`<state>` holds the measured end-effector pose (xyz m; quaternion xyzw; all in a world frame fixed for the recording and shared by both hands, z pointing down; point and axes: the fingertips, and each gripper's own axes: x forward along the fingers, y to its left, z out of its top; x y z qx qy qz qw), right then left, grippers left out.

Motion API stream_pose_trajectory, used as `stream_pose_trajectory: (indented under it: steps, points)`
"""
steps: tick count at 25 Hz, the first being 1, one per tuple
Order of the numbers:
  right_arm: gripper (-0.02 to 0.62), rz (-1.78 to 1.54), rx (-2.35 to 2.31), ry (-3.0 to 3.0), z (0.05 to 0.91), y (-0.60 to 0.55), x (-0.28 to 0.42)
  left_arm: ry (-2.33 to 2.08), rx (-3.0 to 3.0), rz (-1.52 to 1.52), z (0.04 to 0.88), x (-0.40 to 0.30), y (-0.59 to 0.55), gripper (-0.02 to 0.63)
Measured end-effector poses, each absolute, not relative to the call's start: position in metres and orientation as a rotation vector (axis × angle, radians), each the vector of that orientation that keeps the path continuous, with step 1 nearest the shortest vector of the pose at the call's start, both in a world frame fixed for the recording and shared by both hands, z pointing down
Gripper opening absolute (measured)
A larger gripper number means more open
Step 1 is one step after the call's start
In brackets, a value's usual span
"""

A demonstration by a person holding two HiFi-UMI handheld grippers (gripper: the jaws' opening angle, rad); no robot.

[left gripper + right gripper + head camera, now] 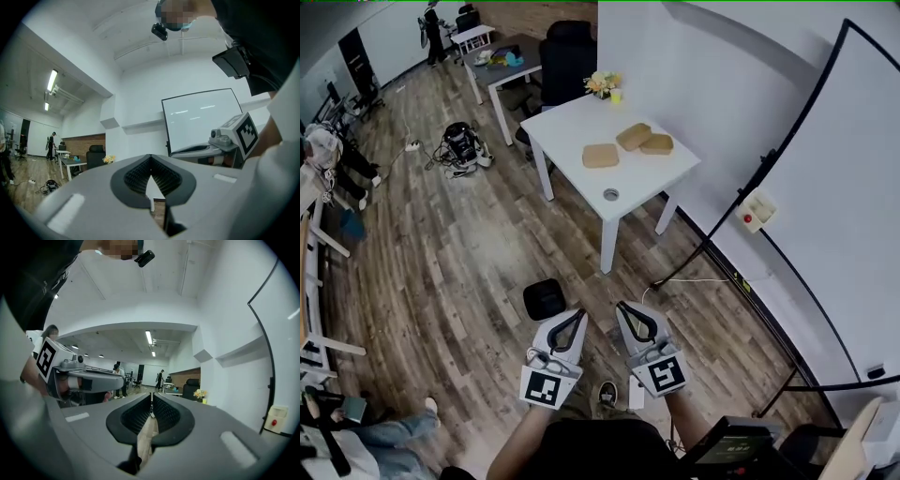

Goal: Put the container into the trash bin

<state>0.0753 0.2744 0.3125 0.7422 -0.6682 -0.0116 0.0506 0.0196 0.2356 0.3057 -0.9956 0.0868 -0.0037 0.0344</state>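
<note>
Furthest left, the dark round trash bin [545, 299] stands on the wooden floor just ahead of the left tool [578, 315] and slightly to its outer side, so this tool is the closer one to the drop-off point. The left tool is clenched, its ribbed pads meeting at the tips with nothing caught between them, and it points level out into the room. Just beside it, the right tool [624, 307] is all but closed too, with only a hairline slit between its pads, and it is equally empty. Neither tool has anything to carry yet. Three tan containers lie on the white surface [572, 127], well ahead of both tools across a stretch of floor. The nearest container [600, 155] is squarish and sits almost straight ahead of the right tool. Beyond it and further right, a second container [634, 136] and a third container [657, 143] lie side by side, seemingly touching, with their longer sides slanting across the tools' line of approach. Which of the three the task means cannot be told. The right hand looks marginally nearer to all of them. The likely course is forward to the surface, then back and left to the bin.
</note>
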Motion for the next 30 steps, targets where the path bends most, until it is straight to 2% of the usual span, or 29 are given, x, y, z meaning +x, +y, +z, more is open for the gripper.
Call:
stream_pose_trajectory:
  steps: [10, 21, 30]
  points:
    - [0.017, -0.076, 2.215, -1.956, 0.297, 0.155, 0.158, 0.209, -3.111, 0.100, 0.303, 0.111, 0.120, -0.002]
    - [0.031, -0.055, 2.090, -1.943, 0.317, 0.057, 0.192, 0.262, -3.165, 0.143, 0.308, 0.122, 0.042, -0.002]
    - [0.051, -0.069, 1.916, -2.004, 0.350, -0.021, 0.282, 0.463, -3.152, 0.012, 0.327, 0.139, 0.006, -0.002]
